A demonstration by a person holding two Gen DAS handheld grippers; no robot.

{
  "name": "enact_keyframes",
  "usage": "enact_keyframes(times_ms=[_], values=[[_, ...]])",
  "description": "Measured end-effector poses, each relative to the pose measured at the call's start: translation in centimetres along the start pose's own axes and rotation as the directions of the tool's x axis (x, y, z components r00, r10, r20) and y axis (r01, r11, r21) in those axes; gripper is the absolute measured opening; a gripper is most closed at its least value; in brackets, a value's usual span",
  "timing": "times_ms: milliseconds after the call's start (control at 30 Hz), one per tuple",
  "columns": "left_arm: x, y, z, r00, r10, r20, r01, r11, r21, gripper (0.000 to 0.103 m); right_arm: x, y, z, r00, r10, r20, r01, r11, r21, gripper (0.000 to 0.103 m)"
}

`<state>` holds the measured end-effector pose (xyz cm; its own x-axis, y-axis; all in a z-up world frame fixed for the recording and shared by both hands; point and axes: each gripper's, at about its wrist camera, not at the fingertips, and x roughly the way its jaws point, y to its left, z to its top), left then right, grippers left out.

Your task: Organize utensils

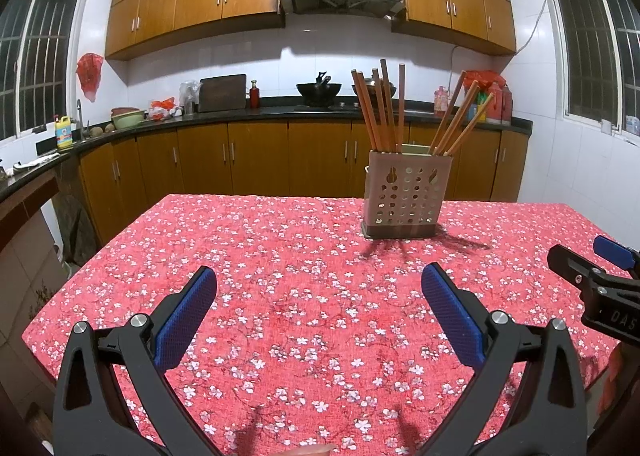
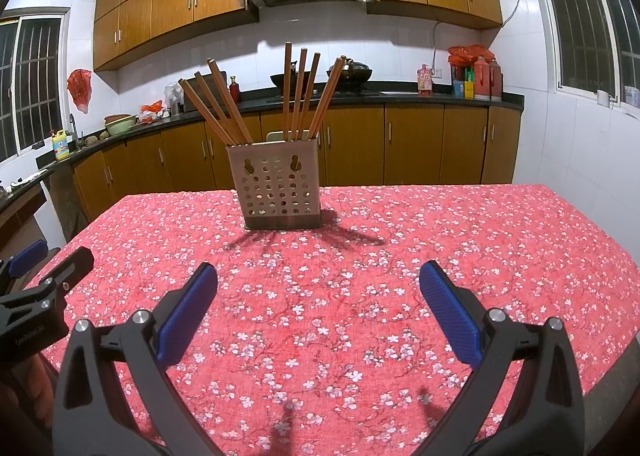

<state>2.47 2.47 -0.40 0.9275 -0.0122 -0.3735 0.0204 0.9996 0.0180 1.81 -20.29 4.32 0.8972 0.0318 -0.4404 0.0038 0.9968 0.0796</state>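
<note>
Chopsticks (image 2: 256,103) already stand splayed in the perforated holder (image 2: 278,191) mid-table on the floral cloth (image 2: 440,256), apparently two compartments, so with your left gripper (image 1: 319,310) and right gripper (image 2: 318,306) both wide and empty, a careless reach could tip it.

Bright overhead indoor light, sharp focus, soft shadows, fisheye-bent dark edges.

The right gripper (image 2: 318,280) hangs over the red floral cloth (image 2: 460,240) on the surface, jaws spread wide and empty. Well ahead stands a perforated utensil holder (image 2: 276,187) with wooden chopsticks (image 2: 298,95) fanning from it. The left gripper (image 2: 36,288) shows at the left edge.
</note>
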Motion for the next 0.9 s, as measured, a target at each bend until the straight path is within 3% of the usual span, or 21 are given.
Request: enact_keyframes(times_ms=[900], values=[[0.15, 0.3, -0.39, 1.0, -0.004, -0.007, 0.004, 1.0, -0.001, 0.101, 0.16, 0.08, -0.06, 1.0, 0.002, -0.005, -0.002, 1.0, 0.001, 0.099]])
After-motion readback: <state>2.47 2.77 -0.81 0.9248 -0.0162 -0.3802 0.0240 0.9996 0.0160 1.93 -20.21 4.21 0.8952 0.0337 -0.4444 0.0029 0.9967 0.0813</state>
